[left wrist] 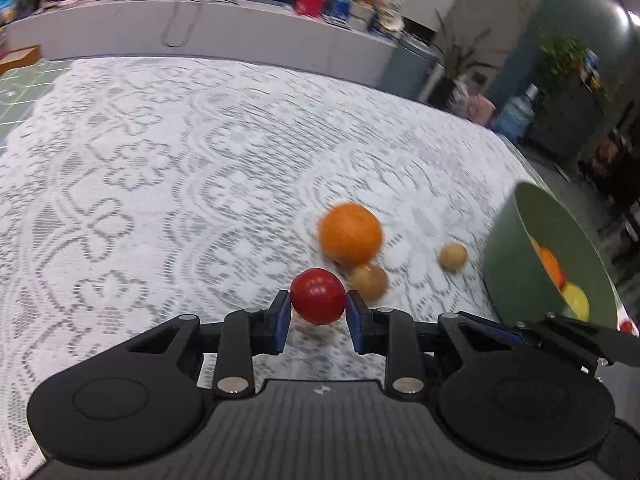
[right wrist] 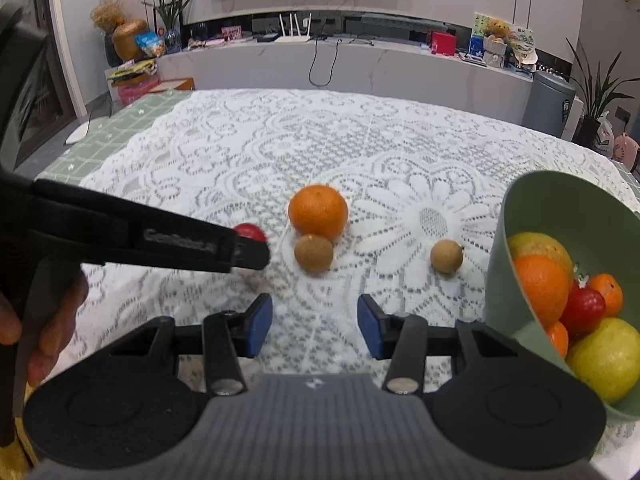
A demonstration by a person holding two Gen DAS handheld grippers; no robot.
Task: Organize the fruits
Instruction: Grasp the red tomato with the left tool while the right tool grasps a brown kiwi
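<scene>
Small red fruit (left wrist: 317, 295) pinched between the blue pads (left wrist: 283, 318) of the left gripper (left wrist: 318, 322), just above the lace tablecloth (left wrist: 180, 168). Just right of it a brown fruit (left wrist: 369, 281), touching the orange (left wrist: 351, 233) behind. Second brown fruit (left wrist: 453, 256) farther right, apart from these. Green bowl (left wrist: 516, 280) at far right, tilted, holding more fruit. Right gripper (right wrist: 315, 326) nearer, jaws apart, nothing between them.

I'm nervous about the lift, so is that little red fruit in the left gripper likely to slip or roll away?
The red fruit looks round and glossy, so it could squirt from the left gripper, whose pads hold only its sides. If dropped, it would probably roll across the lace tablecloth.
</scene>
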